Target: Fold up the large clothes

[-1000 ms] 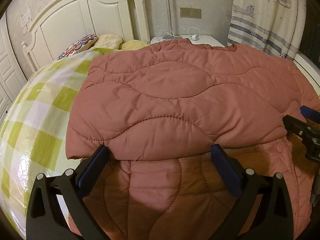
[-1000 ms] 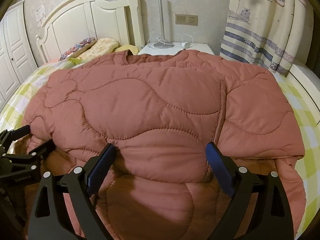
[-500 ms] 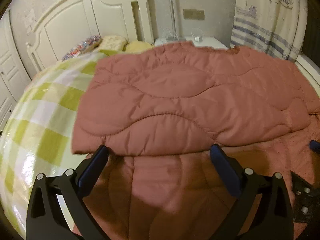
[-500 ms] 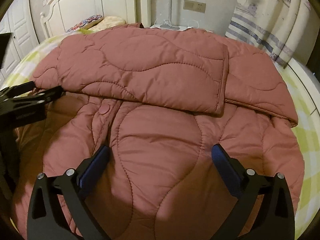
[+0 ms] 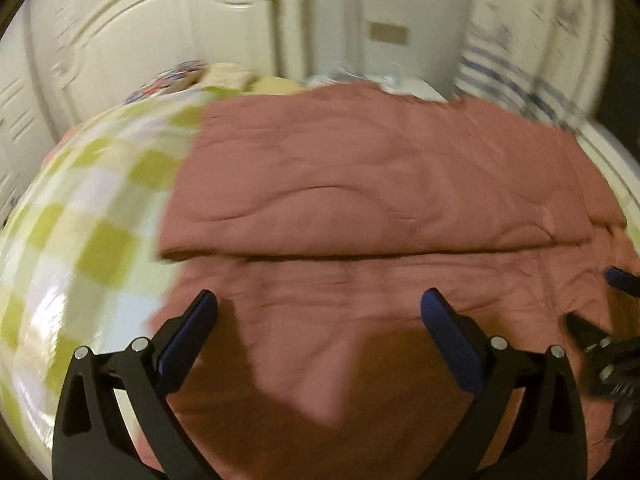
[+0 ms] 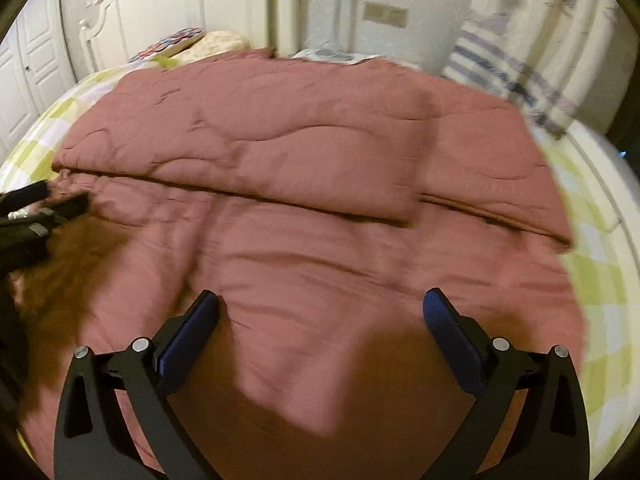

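Observation:
A large dusty-pink quilted coat lies spread on the bed, its far part folded over toward me and ending in a straight edge across the middle. My left gripper hangs open above the coat's near left part, nothing between its blue pads. My right gripper is open too, over the near right part, empty. Each gripper shows in the other's view: the right gripper at the right edge, the left gripper at the left edge. Both views are blurred by motion.
A green-and-white checked sheet covers the bed on both sides of the coat. Pillows lie at the white headboard. A white nightstand and a striped curtain stand behind the bed.
Both grippers have pulled back toward me from the folded edge, which now lies flat and farther off. The right gripper's jaws widened a little. More of the coat's near half shows.

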